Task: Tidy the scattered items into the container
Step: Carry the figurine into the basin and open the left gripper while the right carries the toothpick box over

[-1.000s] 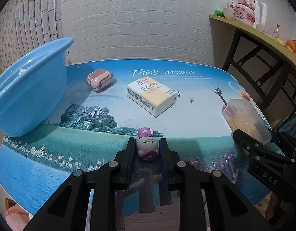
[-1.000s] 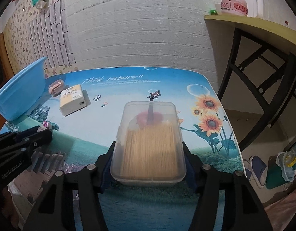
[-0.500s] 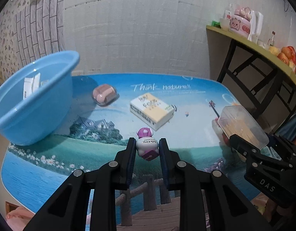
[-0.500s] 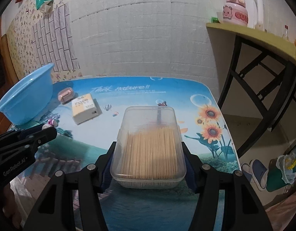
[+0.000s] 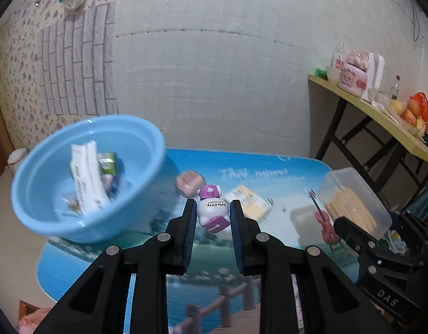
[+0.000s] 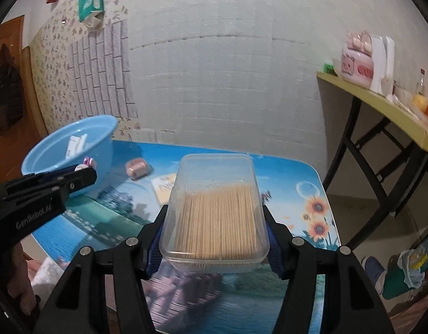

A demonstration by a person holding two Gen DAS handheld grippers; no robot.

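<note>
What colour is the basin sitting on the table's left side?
Light blue basin, plain with no pattern; it shows best in the left wrist view.

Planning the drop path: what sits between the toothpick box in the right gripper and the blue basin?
In the right wrist view, the pink case and yellow tissue pack lie on the mat between the toothpick box and blue basin.

Basin (image 5: 86, 178) mouth lay open above; a tall packet (image 5: 84, 178) stood inside. Pink case (image 5: 189, 183) & tissue pack (image 5: 248, 201) cluttered the mat (image 5: 269, 167).
</note>
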